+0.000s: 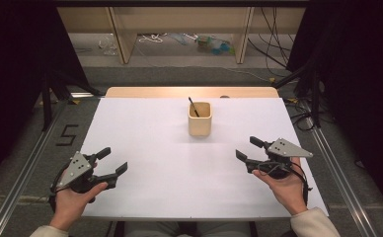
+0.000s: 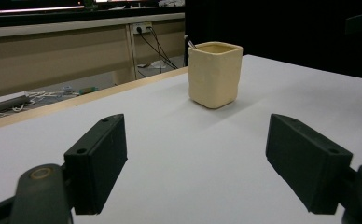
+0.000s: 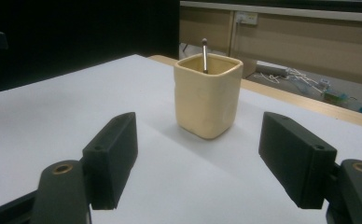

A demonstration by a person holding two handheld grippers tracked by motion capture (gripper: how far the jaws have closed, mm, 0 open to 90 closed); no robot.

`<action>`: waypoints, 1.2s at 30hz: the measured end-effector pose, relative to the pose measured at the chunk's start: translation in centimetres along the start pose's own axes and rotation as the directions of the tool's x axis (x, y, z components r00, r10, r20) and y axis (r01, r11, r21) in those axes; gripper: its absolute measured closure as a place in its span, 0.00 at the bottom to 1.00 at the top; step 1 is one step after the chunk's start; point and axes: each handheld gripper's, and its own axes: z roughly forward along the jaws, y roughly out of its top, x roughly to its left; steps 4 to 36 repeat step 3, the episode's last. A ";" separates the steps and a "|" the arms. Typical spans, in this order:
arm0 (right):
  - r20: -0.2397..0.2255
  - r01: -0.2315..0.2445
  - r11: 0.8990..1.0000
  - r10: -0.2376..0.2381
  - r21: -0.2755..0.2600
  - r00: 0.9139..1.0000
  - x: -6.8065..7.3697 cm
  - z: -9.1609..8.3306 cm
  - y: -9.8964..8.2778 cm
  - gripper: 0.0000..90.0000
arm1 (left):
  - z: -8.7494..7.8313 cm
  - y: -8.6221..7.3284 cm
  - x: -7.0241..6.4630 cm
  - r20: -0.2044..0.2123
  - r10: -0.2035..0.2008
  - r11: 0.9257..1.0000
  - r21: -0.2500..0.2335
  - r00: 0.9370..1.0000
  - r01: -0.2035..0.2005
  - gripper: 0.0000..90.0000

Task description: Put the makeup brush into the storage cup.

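- The left gripper (image 1: 111, 160) has its two black jaws spread wide with nothing between them; in the left gripper view they frame bare white table (image 2: 184, 154), and the cup (image 2: 215, 73) stands well ahead, right of centre.
- The left hand (image 1: 76, 197) grips that tool from below and behind, palm turned inward, the jaws aimed forward and toward the middle of the table. Its forearm enters from the bottom left corner.
- The right gripper (image 1: 248, 148) also stands with its jaws apart and empty, pointing forward and inward at the cup (image 3: 207, 95).
- The right hand (image 1: 284, 187) cradles the tool from beneath, palm up, its pale sleeve (image 1: 314, 223) at the bottom edge.
- The cup (image 1: 200, 118) is a cream, squarish pot standing upright near the table's far middle, well apart from both grippers.
- A thin dark stick (image 1: 193, 106) leans inside it, its tip above the rim.
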 end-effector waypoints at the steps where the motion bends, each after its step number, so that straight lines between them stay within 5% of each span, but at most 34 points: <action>1: 0.002 -0.003 1.000 0.003 0.001 1.000 0.0 -0.1 0.0 0.32 | 0.0 0.0 0.0 0.000 0.000 1.000 0.001 1.000 0.000 0.23; 36: 0.001 -0.001 1.000 0.001 0.006 1.000 -0.1 -0.1 0.0 0.32 | 0.0 0.0 0.0 0.000 0.000 1.000 0.004 1.000 0.000 0.23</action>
